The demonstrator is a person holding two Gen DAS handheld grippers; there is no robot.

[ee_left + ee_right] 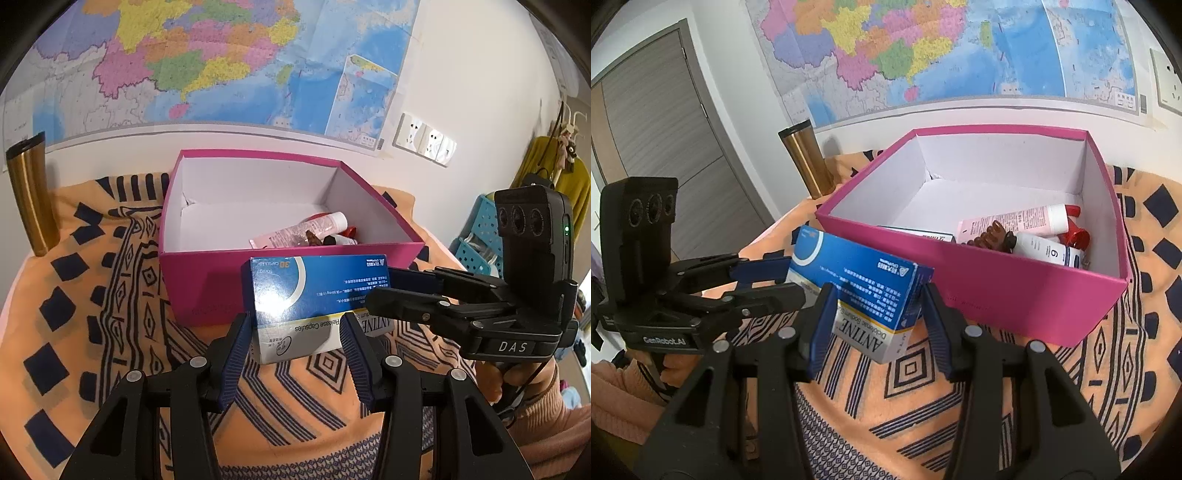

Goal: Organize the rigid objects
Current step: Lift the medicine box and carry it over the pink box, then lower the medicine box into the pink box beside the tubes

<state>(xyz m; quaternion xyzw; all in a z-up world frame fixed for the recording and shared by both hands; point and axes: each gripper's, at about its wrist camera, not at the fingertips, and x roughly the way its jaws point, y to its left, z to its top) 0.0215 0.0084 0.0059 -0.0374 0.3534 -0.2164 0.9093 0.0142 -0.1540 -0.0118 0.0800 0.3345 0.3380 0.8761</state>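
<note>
Clamped from both ends between two black two-finger tongs with blue ribbed pads: a blue, white and yellow cardboard capsule box, held clear above the cloth at centre frame. Left tongs gripping one end, right tongs closed on the other. Just behind, an open magenta cardboard box with white lining, holding a pink tube, a white bottle, a red cap and a brown hair claw. Beneath, an orange cloth with dark blue geometric print. At upper left, a gold metal tumbler; across the top, a coloured wall map.
</note>
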